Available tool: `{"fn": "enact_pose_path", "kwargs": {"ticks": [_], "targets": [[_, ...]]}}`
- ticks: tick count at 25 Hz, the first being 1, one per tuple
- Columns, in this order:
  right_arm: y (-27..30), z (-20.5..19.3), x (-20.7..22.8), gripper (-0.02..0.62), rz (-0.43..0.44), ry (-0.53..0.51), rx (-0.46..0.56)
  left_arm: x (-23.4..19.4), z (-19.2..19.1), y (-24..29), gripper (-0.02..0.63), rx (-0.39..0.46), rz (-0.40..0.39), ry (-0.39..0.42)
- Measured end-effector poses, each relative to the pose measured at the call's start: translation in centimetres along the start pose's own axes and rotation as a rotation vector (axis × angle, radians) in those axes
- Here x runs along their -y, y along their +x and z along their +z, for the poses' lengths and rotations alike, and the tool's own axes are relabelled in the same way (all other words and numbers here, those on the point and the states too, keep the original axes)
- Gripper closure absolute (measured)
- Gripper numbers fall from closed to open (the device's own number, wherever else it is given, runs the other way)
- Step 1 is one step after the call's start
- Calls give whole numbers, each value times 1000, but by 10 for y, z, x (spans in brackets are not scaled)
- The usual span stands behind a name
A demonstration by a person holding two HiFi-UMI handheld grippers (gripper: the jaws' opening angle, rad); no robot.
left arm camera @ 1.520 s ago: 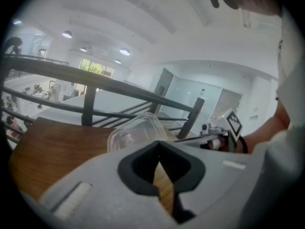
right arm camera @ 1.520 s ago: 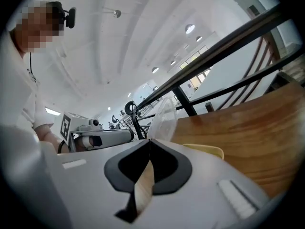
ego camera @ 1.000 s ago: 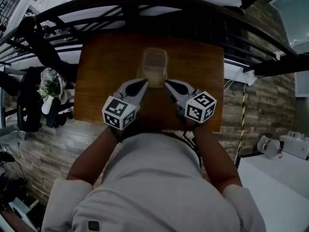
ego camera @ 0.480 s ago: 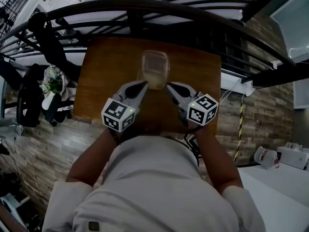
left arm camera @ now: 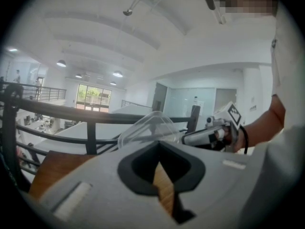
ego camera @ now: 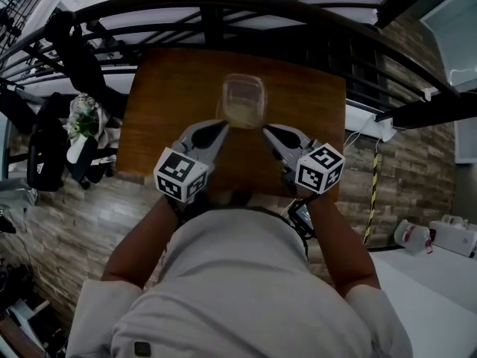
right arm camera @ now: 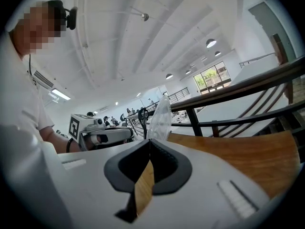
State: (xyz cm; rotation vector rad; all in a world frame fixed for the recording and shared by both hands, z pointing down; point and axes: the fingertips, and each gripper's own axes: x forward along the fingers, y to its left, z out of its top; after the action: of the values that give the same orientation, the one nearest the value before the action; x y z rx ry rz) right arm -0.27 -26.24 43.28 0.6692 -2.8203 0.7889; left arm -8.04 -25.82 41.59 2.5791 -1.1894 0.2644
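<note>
A clear plastic container [ego camera: 242,95] sits over the far half of a small wooden table [ego camera: 160,103]. My left gripper [ego camera: 222,127] is shut on its near left corner, and my right gripper [ego camera: 264,130] is shut on its near right corner. In the left gripper view the container [left arm camera: 147,128] domes up just past the closed jaws of the left gripper [left arm camera: 158,144], with the other gripper's marker cube [left arm camera: 233,120] beyond. In the right gripper view the container [right arm camera: 161,116] shows edge-on at the tip of the right gripper [right arm camera: 148,142].
A black metal railing [ego camera: 223,2] curves round the table's far side, close behind the container, and shows as bars in both gripper views [left arm camera: 47,109] [right arm camera: 248,82]. A dark bag and a bunch of flowers [ego camera: 78,121] lie left of the table. The person's torso fills the near side.
Both gripper views have tilted upward, so the table sits lower and more ceiling shows. The container keeps its place at the jaw tips. In the head view the grippers barely shift.
</note>
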Motion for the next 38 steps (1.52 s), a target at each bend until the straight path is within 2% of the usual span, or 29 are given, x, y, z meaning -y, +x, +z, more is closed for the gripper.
{"fn": "enact_pose_path", "kwargs": {"ticks": [8,19,24,30,38], "targets": [[22,-3,-51,589,-60,4,29,-13,-3,-69,603,5,-51,3],[56,-43,-190,589,-150,5,127,-12,-19,-207,603,19,-136,37],[57,-64,-240,589,-173,-9,151,-1,-32,-250,603,18,-157,48],[55,-72,-274,589,-173,-23,156,7,-33,-280,603,39,-150,40],[54,-78,-296,589,-163,-38,142,15,-38,-307,603,49,-123,22]]}}
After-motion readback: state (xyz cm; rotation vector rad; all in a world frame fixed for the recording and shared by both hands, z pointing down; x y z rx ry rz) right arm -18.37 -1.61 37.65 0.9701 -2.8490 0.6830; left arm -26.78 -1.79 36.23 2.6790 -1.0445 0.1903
